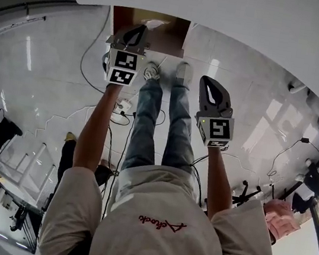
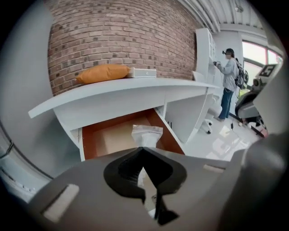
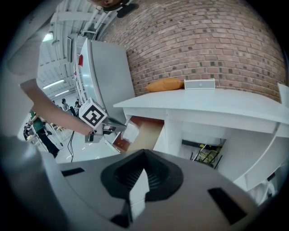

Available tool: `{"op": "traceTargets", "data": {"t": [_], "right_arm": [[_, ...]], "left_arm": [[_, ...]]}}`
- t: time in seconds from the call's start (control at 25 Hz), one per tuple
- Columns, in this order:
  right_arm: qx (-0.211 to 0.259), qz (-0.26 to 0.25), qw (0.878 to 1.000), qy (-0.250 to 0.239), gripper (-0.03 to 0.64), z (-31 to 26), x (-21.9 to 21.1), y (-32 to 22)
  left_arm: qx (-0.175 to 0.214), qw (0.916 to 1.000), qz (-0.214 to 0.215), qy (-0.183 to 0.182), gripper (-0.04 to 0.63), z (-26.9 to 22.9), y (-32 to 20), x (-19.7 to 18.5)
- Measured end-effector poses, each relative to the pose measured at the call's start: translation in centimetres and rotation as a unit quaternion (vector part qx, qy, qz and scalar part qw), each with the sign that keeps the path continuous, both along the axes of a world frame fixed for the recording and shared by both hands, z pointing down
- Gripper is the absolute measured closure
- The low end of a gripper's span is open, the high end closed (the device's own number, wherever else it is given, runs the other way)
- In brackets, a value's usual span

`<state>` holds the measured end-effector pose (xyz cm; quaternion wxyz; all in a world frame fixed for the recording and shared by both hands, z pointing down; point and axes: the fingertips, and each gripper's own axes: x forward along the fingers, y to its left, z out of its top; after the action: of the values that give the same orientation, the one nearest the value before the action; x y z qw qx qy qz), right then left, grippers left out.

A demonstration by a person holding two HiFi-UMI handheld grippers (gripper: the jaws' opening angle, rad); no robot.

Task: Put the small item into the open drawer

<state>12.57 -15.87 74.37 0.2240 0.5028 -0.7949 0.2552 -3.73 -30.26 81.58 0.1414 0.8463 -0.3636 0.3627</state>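
Left arm reaches straight forward, the left tool [image 1: 141,30] clamped on a small clear packet [image 2: 146,135] just over the open drawer [image 2: 91,135]. Right arm hangs back, the right tool [image 1: 206,80] closed and empty.

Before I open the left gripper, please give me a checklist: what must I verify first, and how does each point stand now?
1. Drawer open: ok.
2. Packet held firmly: ok, the left gripper has its jaws shut on it.
3. Packet above the drawer's opening: ok in the head view and the left gripper view.
4. Packet's lower end free of the drawer front: cannot tell, the gripper hides it.
5. Drawer floor bare where the packet would land: ok for the part that shows.
6. Right gripper out of the way: ok, it is off to the side, away from the drawer.
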Motion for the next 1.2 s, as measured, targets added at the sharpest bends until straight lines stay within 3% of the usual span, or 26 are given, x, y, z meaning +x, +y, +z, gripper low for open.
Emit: {"op": "traceTargets", "data": {"t": [0.16,0.28,0.48,0.6,0.68,0.8,0.92,1.2], "right_arm": [[0.008,0.003,1.0,-0.002,0.604,0.1,0.1,-0.3],[0.003,-0.001,1.0,-0.001,0.604,0.2,0.4,-0.1],[-0.011,-0.006,1.0,-0.006,0.604,0.9,0.1,0.6],[-0.014,-0.009,1.0,-0.009,0.604,1.2,0.1,0.6],[-0.014,-0.01,1.0,-0.01,0.604,1.3,0.1,0.4],[-0.018,-0.008,1.0,-0.008,0.604,1.7,0.1,0.7],[-0.024,-0.004,1.0,-0.008,0.604,2.2,0.2,0.9],[-0.032,-0.004,0.999,-0.009,0.604,2.3,0.2,0.6]], "left_arm": [[0.014,0.9955,0.073,-0.06,0.588,1.4,-0.7,0.7],[0.025,0.9839,0.141,-0.108,0.588,2.7,-1.0,1.7],[0.051,0.9481,0.251,-0.189,0.588,4.6,-1.3,2.8],[0.061,0.9197,0.31,-0.233,0.588,6.2,-1.2,3.6],[0.062,0.9031,0.34,-0.254,0.588,7.4,-1.0,3.8],[0.047,0.886,0.368,-0.278,0.588,9.3,-0.2,3.6],[0.029,0.879,0.381,-0.286,0.588,11.1,0.4,3.6],[0.002,0.8818,0.38,-0.279,0.586,12.5,-0.9,3.9]]}}
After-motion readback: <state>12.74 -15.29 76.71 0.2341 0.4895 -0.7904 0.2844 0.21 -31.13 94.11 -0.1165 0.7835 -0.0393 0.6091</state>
